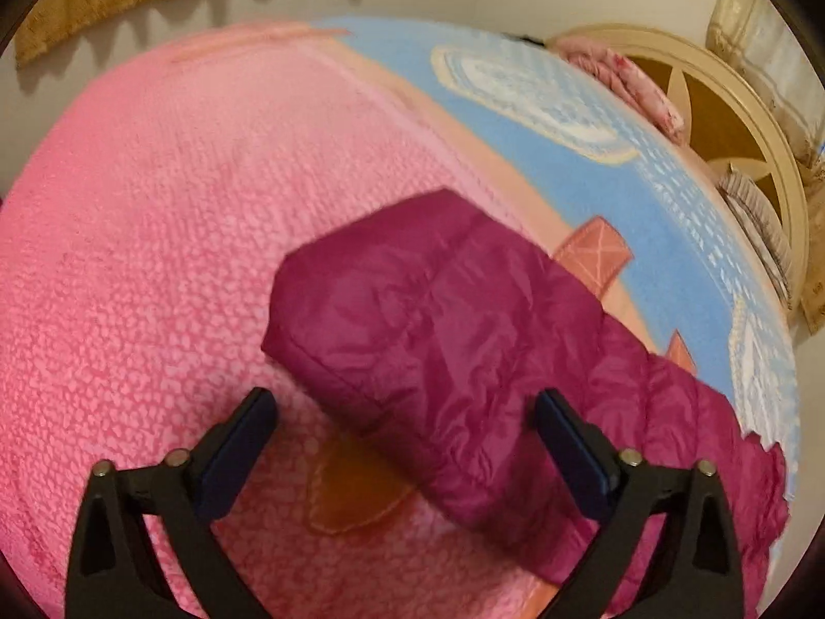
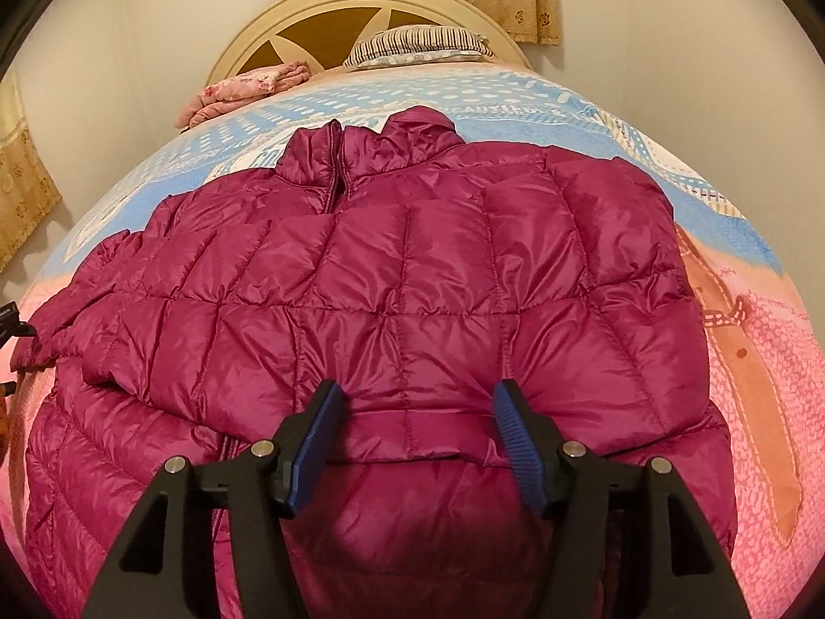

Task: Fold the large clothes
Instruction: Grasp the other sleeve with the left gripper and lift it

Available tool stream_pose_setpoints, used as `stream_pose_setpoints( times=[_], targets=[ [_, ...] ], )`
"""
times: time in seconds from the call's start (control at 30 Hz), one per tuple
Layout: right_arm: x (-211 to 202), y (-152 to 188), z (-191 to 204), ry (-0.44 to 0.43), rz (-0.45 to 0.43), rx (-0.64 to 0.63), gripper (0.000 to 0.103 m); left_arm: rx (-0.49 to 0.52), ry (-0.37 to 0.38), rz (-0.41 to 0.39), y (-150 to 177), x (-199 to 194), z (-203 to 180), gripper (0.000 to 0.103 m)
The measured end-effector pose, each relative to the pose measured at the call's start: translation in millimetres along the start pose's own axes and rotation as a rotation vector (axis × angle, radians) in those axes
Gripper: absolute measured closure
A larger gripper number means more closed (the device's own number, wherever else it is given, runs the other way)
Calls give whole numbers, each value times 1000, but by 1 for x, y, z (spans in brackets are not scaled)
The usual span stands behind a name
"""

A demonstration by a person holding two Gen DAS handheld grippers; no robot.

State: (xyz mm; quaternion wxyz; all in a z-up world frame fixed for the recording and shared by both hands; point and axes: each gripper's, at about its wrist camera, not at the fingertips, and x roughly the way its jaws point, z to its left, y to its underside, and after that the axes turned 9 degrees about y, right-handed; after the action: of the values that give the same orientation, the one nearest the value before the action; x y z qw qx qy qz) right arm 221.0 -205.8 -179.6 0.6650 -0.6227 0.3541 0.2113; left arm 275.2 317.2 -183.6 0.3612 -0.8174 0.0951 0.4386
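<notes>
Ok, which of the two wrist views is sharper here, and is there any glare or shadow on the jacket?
Right wrist view: sharp, with soft highlights on the shiny jacket and a dark shadow between the open right tool fingers. Left wrist view: the sleeve and bedspread look smeared, probably motion blur. Both bulge with fisheye distortion.

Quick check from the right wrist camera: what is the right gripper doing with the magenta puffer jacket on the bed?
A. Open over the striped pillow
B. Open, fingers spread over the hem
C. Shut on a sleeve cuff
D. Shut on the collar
B: the right gripper is open, its blue pads wide apart over the hem of the jacket.
</notes>
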Motion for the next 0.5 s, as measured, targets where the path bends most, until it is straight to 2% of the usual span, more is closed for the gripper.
stream_pose_setpoints(
  times=[0.1, 0.2, 0.27, 0.33, 0.43, 0.5],
  targets=[
    [0, 0, 0, 1, 0, -1, 40, 42, -40, -27, 6, 3, -6, 18],
    [0, 0, 0, 0, 0, 0, 39, 71, -50, -59, 7, 0, -8, 38],
    [0, 0, 0, -2, -1, 1, 39, 79, 8, -39, 3, 3, -6, 90],
    [0, 0, 0, -6, -1, 4, 39, 68, 40, -23, 0, 0, -6, 90],
    [-1, 0, 0, -11, -3, 7, 39, 109, 53, -78, -4, -17, -22, 90],
    [-1, 0, -1, -15, -4, 10, 39, 166, 88, -129, -1, -36, -41, 90]
  ],
)
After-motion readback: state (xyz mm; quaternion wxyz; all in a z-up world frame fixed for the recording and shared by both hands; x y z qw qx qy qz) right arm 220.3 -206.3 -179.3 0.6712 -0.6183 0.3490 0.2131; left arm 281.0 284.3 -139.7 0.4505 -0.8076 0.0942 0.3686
